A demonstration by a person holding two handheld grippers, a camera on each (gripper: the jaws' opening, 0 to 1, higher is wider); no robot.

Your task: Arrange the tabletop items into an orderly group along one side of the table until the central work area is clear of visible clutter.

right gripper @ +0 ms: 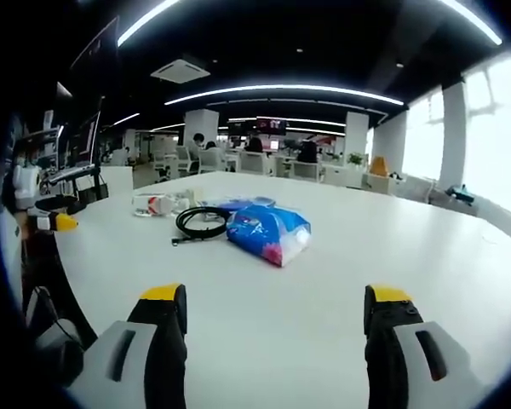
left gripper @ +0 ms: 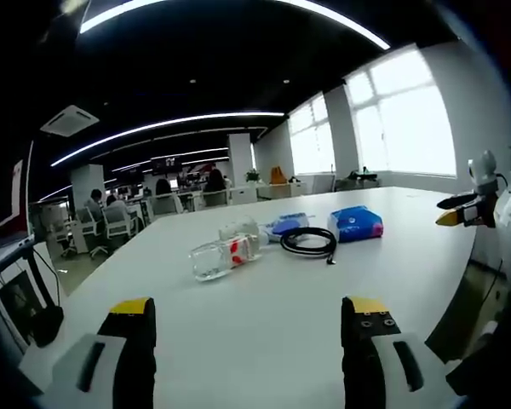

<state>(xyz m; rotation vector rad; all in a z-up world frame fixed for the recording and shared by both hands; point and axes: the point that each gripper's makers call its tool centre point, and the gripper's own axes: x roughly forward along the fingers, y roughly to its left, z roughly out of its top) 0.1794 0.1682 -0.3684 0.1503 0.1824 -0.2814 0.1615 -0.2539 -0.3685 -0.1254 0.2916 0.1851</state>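
On the white table (left gripper: 264, 298) a clear plastic bottle (left gripper: 224, 256) with a red label lies on its side. A coiled black cable (left gripper: 308, 242) sits to its right, then a blue tissue pack (left gripper: 355, 223), with a smaller blue packet (left gripper: 287, 224) behind. My left gripper (left gripper: 249, 319) is open, well short of them, with nothing between its jaws. The right gripper view has the tissue pack (right gripper: 268, 232) nearest, the cable (right gripper: 202, 222) and the bottle (right gripper: 159, 204) beyond. My right gripper (right gripper: 274, 311) is open and holds nothing. The other gripper's yellow tip (left gripper: 449, 217) shows at the right edge.
The table (right gripper: 324, 281) is wide and bare around the cluster; its edge falls away at the left (left gripper: 60, 307). Office chairs (left gripper: 111, 223) and seated people fill the room behind. Bright windows (left gripper: 404, 119) line the far wall.
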